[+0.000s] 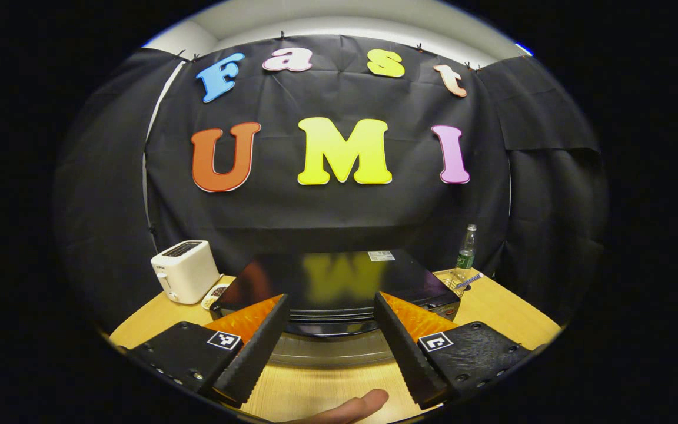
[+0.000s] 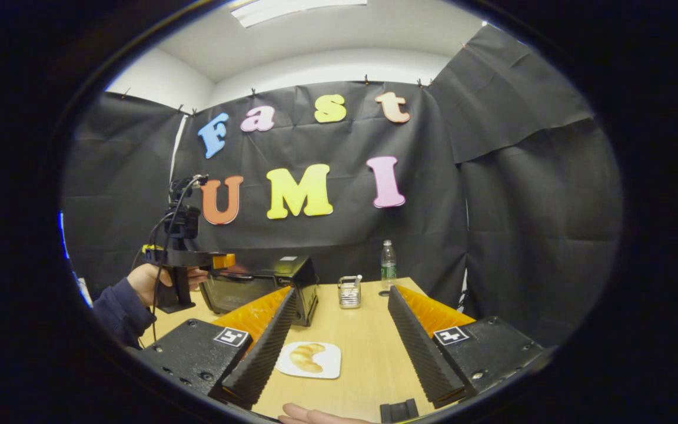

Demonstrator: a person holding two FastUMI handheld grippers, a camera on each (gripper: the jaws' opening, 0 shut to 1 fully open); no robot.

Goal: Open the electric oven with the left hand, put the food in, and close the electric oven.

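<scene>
Now, on the left of the light wooden worktop (image 1: 492, 306) sits a white toaster (image 1: 185, 270), its small writing too tiny to read. Next comes the shiny black electric oven (image 1: 339, 282), door closed, with the left tool (image 1: 330, 338) wide apart just before it. Farther right, the right tool (image 2: 339, 347) gapes wide above a golden croissant (image 2: 306, 357) lying on a white square plate (image 2: 328, 365). A clear plastic bottle (image 2: 388, 264) stands behind; its label is unreadable.

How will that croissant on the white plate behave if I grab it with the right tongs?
The croissant looks like a soft pastry, so it probably squashes under a hard squeeze. It lies loose on a small flat plate, which may slide on the smooth table. The right tongs stand open, wide enough to straddle it.
</scene>
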